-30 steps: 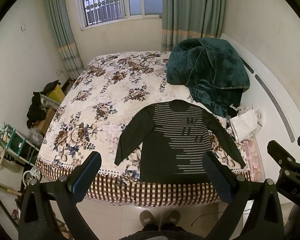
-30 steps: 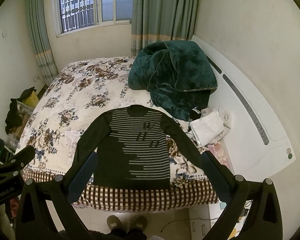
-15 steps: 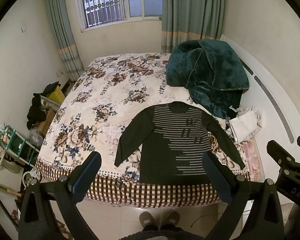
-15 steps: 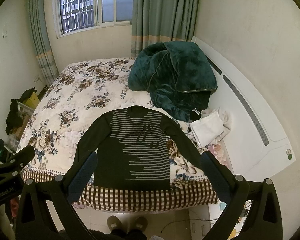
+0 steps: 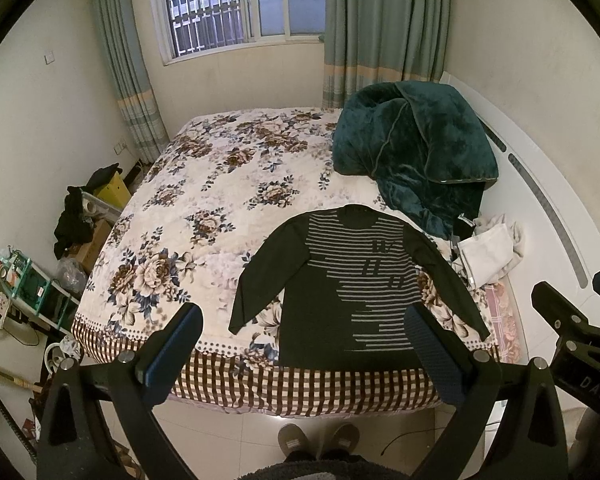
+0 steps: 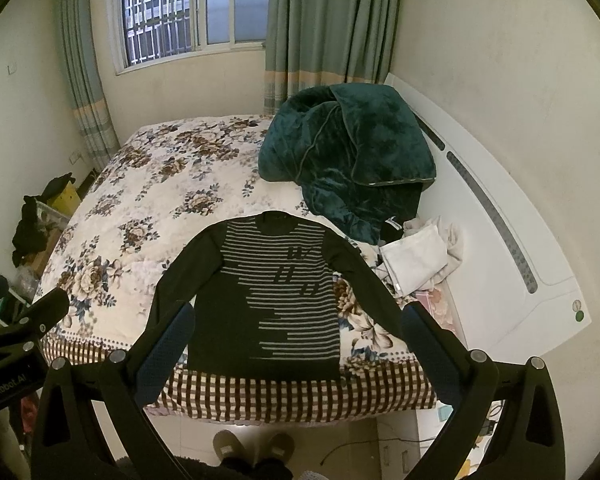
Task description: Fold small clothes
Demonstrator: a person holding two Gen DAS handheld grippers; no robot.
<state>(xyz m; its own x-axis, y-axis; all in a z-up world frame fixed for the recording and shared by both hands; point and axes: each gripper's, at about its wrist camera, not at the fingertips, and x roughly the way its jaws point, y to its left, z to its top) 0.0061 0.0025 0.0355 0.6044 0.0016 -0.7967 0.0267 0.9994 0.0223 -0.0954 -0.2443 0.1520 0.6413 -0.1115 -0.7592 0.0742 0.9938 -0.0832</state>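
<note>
Dark striped sweater (image 5: pixel 352 288) lies flat, face up, at near edge of bed (image 5: pixel 204 208), sleeves angled out — no fold made, whole job ahead by look of it. Left gripper (image 5: pixel 304 348) spread wide, empty; right gripper (image 6: pixel 296 344) likewise — both above floor, short of cloth. Floral quilt beneath, green blanket (image 5: pixel 416 152) heaped beyond, window (image 5: pixel 236 4) and curtains behind.
</note>
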